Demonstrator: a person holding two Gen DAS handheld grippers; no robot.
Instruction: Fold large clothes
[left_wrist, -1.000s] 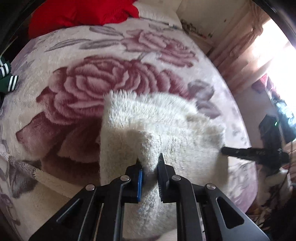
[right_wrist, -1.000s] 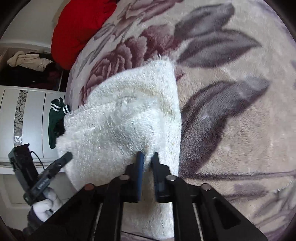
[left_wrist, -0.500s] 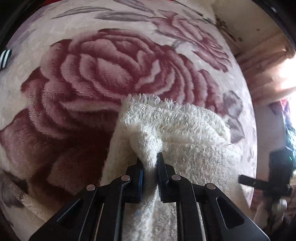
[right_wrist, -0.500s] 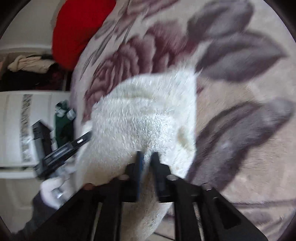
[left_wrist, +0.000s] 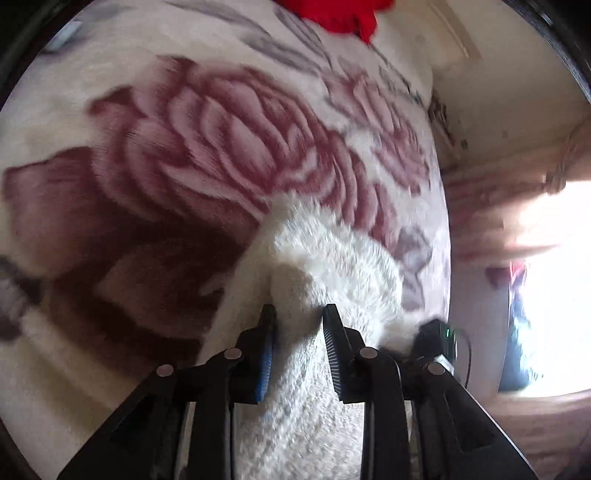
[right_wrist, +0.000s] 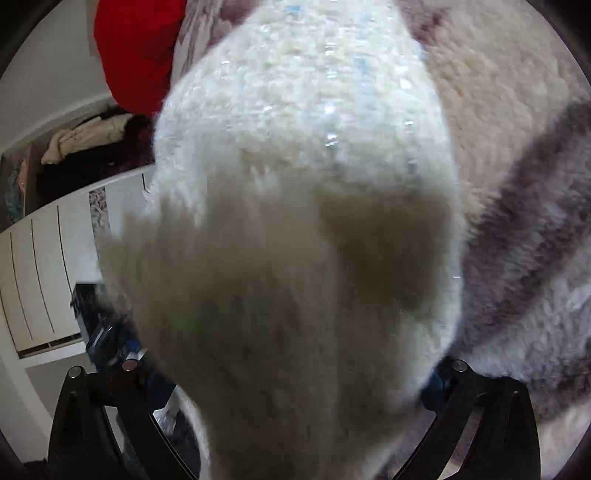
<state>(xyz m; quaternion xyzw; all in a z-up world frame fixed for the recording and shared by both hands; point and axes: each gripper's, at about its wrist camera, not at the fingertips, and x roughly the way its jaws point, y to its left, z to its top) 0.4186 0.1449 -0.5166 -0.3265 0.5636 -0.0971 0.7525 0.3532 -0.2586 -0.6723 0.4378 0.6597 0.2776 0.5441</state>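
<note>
— Both grippers first: how do they stand?

— On the left gripper (left_wrist: 298, 314) the jaws sit a moderate gap apart, and a fold of the white fluffy garment (left_wrist: 332, 266) bulges between them; whether the pads still press it, I cannot tell. On the right gripper (right_wrist: 280, 373) the fingertips are buried under the same garment (right_wrist: 303, 110), which fills most of that view. Only the outer black arms show, spread wide at the bottom corners, so the jaws look parted.

— How many of each thing?

— Two grippers, one white garment. It lies bunched on one floral blanket (left_wrist: 207, 147), printed with large maroon roses and grey leaves. One red cloth (left_wrist: 332, 14) lies at the blanket's far edge.

— Any containers?

— One open shelf (right_wrist: 29, 173) above white slatted panels, seen from the right wrist. It holds a heap of clothes (right_wrist: 85, 136), cream on top of dark pieces; the number is too jumbled to count.
</note>
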